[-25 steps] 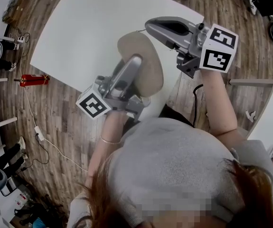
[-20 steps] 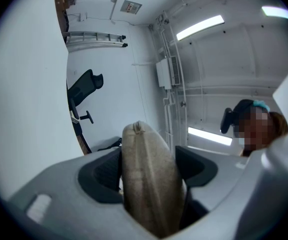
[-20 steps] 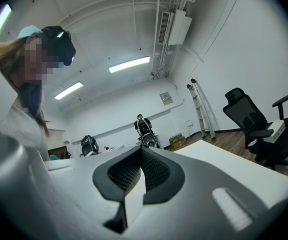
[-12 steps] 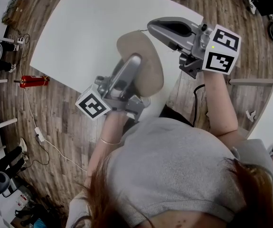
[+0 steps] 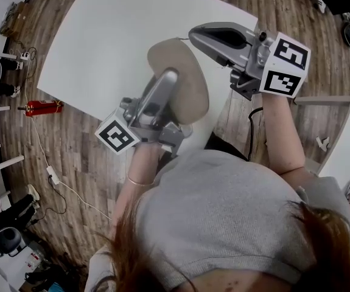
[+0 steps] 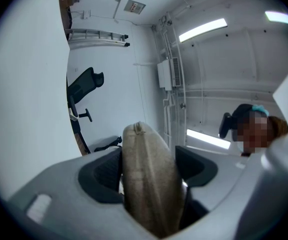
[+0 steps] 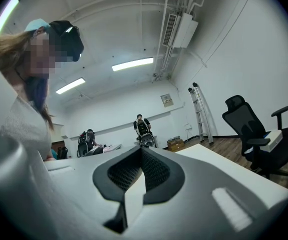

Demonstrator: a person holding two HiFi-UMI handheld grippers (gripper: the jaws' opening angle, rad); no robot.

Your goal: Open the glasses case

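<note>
The left gripper [image 6: 149, 170] clamps the case [image 5: 188, 85] clear of the table [image 5: 101, 41], likely steadying it so the right gripper [image 5: 196, 36], pinched together and empty, can pry its seam.

No legible text. Marker cubes [image 5: 117, 135] [image 5: 287, 66]: black-and-white square patterns only. Wall sign [image 6: 134, 6] too small to read.
</note>
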